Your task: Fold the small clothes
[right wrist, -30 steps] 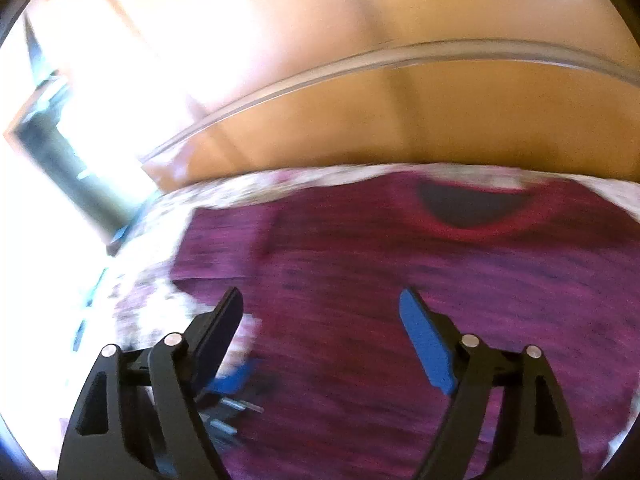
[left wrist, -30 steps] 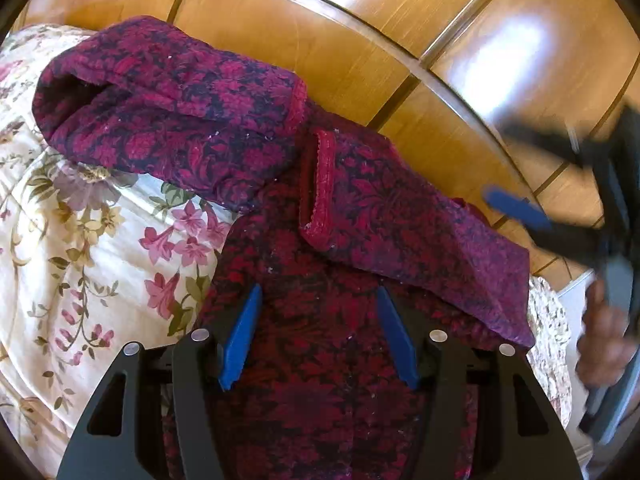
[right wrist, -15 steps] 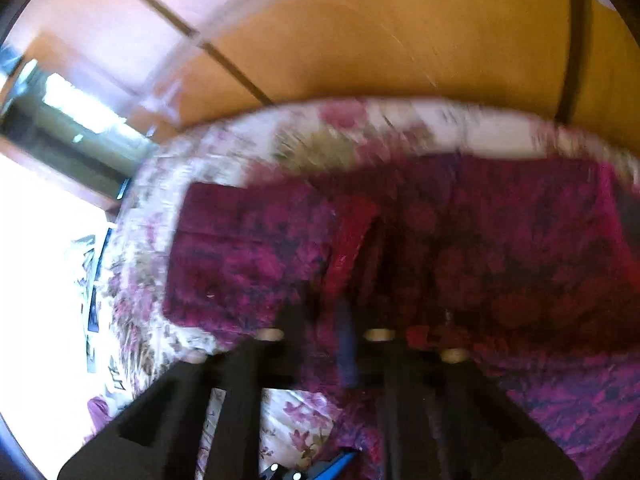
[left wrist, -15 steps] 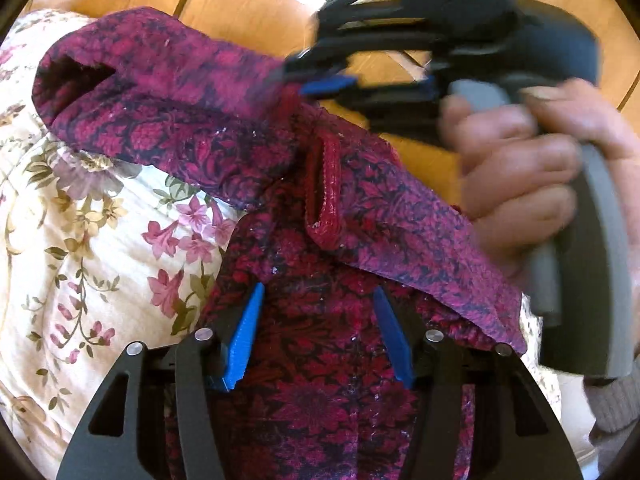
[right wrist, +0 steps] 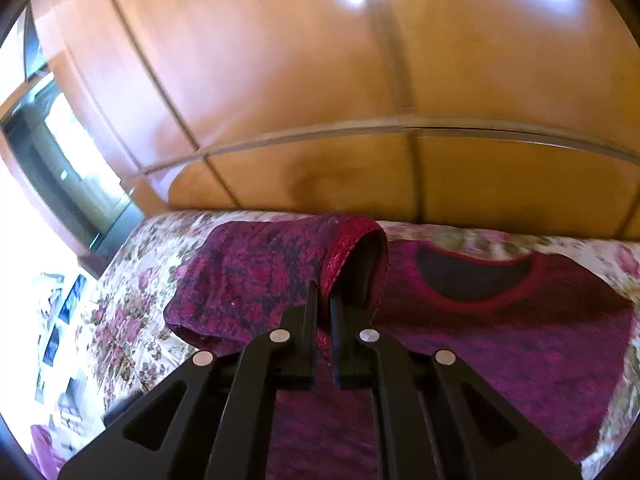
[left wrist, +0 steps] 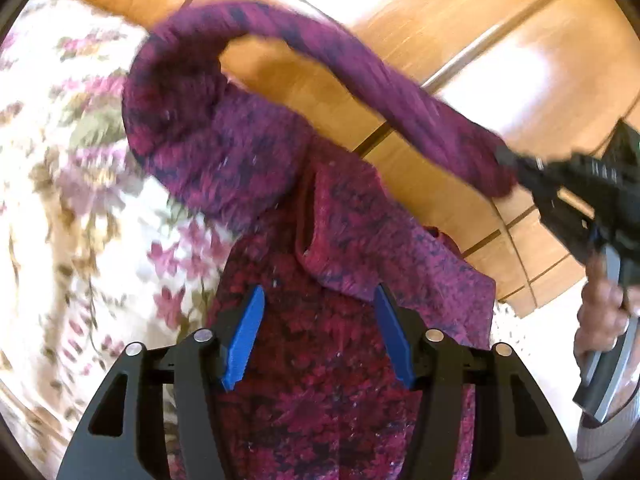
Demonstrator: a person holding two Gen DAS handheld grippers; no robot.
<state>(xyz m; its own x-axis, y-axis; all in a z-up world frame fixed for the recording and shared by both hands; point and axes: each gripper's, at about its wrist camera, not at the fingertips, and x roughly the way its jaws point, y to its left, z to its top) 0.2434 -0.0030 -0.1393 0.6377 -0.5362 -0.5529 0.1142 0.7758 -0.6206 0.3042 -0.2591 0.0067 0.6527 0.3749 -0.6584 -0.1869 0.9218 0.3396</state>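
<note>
A small magenta floral sweater (left wrist: 320,360) lies on a floral bedspread (left wrist: 80,220). My left gripper (left wrist: 318,332) is open and hovers over the sweater's body, its blue pads on either side of the cloth. My right gripper (right wrist: 324,304) is shut on the red cuff (right wrist: 348,252) of the sweater's sleeve (right wrist: 256,280) and holds it lifted. In the left wrist view that sleeve (left wrist: 340,76) arcs through the air to the right gripper (left wrist: 516,164) at the right. The neckline (right wrist: 476,276) shows in the right wrist view.
A wooden wardrobe wall (right wrist: 320,80) with panel seams stands right behind the bed. A window and dark frame (right wrist: 60,168) are at the left. The bedspread's edge (right wrist: 120,340) falls away on the left in the right wrist view.
My right gripper closed on the sleeve cuff and pulled it up and to the right, so the sleeve now arcs off the bed. My left gripper has stayed open over the body.
</note>
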